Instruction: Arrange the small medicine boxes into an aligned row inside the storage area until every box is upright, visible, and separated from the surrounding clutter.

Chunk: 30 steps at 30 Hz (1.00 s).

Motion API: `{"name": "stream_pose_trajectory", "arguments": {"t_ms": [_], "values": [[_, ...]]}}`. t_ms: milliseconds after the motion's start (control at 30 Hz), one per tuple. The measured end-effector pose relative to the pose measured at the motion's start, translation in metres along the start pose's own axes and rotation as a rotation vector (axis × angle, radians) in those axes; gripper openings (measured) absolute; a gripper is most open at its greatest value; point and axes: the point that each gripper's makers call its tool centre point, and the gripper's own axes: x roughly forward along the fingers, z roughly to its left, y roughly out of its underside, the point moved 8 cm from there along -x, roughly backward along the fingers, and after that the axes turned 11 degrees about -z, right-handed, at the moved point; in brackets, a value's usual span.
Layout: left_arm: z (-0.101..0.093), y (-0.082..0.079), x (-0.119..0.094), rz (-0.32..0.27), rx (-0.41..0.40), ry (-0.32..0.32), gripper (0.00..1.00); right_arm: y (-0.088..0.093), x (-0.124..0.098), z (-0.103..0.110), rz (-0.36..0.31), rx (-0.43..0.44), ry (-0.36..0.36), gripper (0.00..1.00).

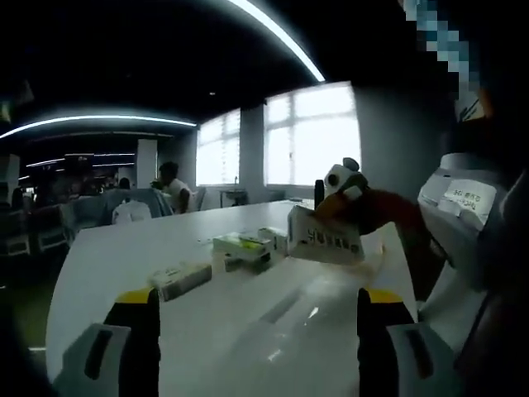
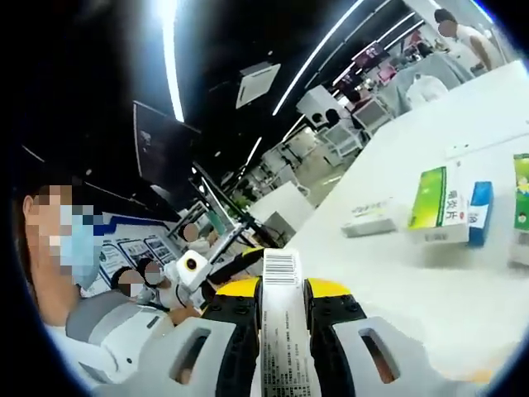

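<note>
My right gripper (image 2: 283,318) was clamped on a box (image 2: 283,331); left gripper (image 1: 258,318) jaws apart, w/ other boxes (image 1: 241,248) on the table (image 1: 248,331) beyond.

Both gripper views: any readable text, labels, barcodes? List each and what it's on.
Barcode and fine print, on the box held by the right gripper: too small to read.
Dark lettering, same box in the left gripper view: blurred.
Red characters, green-and-white box: unreadable.
Label on white object: blurred.
</note>
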Motion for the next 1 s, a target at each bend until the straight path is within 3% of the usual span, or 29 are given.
{"name": "stream_pose_trajectory", "arguments": {"t_ms": [1000], "values": [[0.000,-0.001,-0.017,-0.005,0.007,-0.029,1.00,0.011,-0.012,-0.002,0.116,0.008,0.004,0.19]]}}
